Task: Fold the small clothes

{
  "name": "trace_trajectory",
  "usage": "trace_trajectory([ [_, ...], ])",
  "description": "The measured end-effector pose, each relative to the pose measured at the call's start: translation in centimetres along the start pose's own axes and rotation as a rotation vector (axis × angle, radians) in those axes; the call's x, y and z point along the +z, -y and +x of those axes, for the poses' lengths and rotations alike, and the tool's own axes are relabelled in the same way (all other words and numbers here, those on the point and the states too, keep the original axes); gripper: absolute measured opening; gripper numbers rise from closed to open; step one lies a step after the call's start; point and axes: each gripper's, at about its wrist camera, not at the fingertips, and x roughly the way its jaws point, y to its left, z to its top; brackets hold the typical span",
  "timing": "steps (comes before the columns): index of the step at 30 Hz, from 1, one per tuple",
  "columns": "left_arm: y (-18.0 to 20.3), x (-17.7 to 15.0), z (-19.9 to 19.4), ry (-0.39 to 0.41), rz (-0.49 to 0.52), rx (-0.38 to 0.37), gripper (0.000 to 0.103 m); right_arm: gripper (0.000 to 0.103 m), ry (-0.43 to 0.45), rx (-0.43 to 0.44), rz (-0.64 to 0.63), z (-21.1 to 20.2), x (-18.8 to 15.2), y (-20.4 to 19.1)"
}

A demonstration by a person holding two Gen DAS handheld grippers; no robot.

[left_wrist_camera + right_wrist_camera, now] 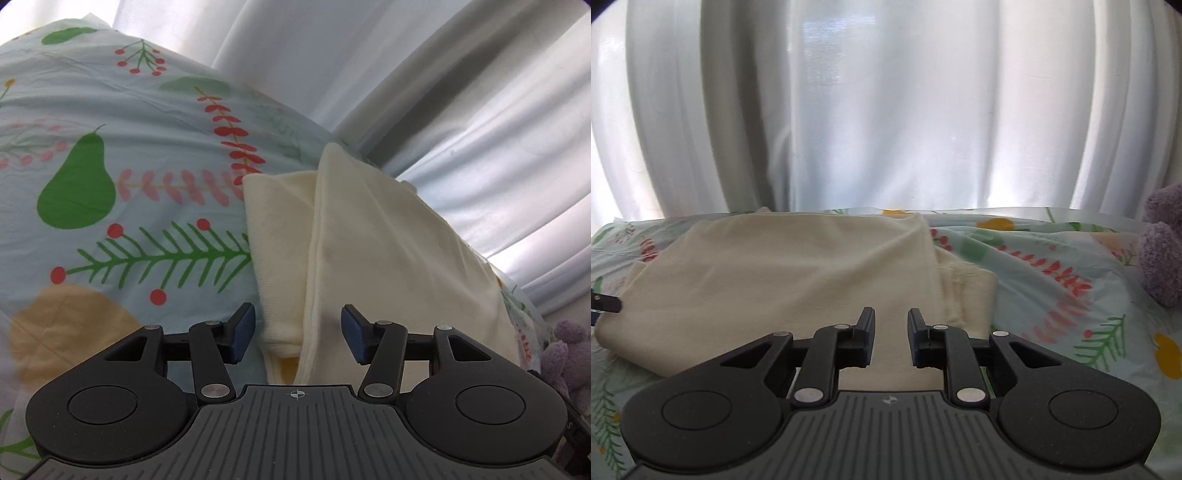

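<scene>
My left claw is released, its blue pads apart, and it hovers low at one end of the cream garment. My right claw is released too, just over the near edge of the same garment. The garment lies partly folded on the flowered bed cover, near the far edge of the bed, by the white curtain. I judge it light, soft and limp, not slippery; it will sag. I would pinch both layers at a corner. Both claws point forward, almost level with the bed.
</scene>
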Motion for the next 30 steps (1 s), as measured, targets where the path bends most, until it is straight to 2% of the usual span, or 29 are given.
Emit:
trace_trajectory([
  [2, 0.1, 0.3, 0.5, -0.005, -0.013, -0.014, 0.055, 0.018, -0.024, 0.071, -0.017, 0.6, -0.2, -2.2],
  [5, 0.1, 0.7, 1.0, -0.006, -0.033, -0.034, 0.052, 0.017, -0.055, 0.133, -0.068, 1.5, -0.8, -5.5],
  [7, 0.0, 0.8, 1.3, -0.005, -0.046, -0.034, 0.041, 0.015, -0.066, 0.162, -0.093, 2.0, -1.1, -7.1],
  [9, -0.2, 1.0, 1.5, -0.006, -0.058, -0.042, 0.035, 0.013, -0.073, 0.176, -0.108, 2.6, -1.2, -8.4],
  [12, -0.1, 1.2, 1.5, -0.006, -0.04, -0.055, 0.024, 0.012, -0.083, 0.154, -0.118, 3.4, -1.4, -9.3],
  [15, 0.2, 1.3, 1.4, -0.009, -0.016, -0.061, 0.021, 0.011, -0.106, 0.132, -0.126, 4.0, -1.8, -9.4],
  [19, 0.1, 1.5, 1.6, -0.014, -0.011, -0.062, 0.023, 0.011, -0.123, 0.128, -0.129, 4.1, -2.1, -9.2],
  [23, -0.3, 1.7, 2.1, -0.021, -0.061, -0.07, 0.025, 0.012, -0.125, 0.127, -0.133, 4.0, -2.2, -9.2],
  [25, -0.2, 1.8, 1.8, -0.011, -0.054, -0.077, 0.018, 0.012, -0.118, 0.125, -0.134, 3.7, -2.1, -9.1],
  [30, 1.2, 2.4, 0.0, 0.038, -0.042, -0.137, 0.017, 0.012, -0.08, 0.073, -0.142, 3.0, -1.8, -8.1],
])
